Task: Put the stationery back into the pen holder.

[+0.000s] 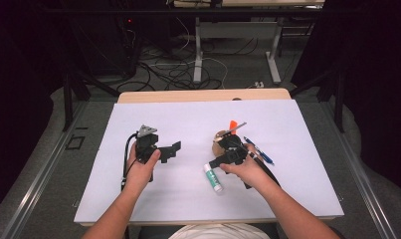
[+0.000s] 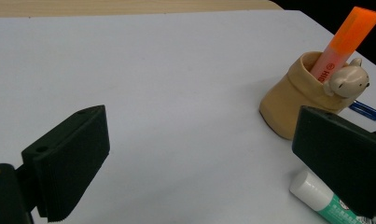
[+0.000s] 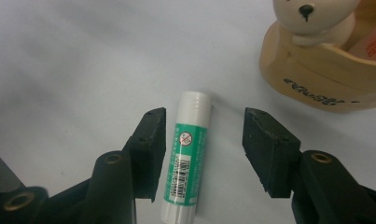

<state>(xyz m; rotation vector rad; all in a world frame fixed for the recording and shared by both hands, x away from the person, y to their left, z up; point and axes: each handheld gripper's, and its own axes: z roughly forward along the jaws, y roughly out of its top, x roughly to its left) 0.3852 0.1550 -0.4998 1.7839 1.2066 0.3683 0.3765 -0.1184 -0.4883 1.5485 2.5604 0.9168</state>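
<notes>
Glue stick [image 3: 186,154] label shows barcode between right gripper [image 3: 202,154] jaws.

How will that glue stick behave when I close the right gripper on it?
The glue stick lies flat between the open right gripper jaws; being a smooth round tube, it will probably roll if nudged off-centre. It looks rigid, so it should not flex. Its glossy label may slip, so grip mid-body.

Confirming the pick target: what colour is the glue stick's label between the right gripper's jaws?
Green label, white cap and body on the glue stick; clearest in the right gripper view.
</notes>
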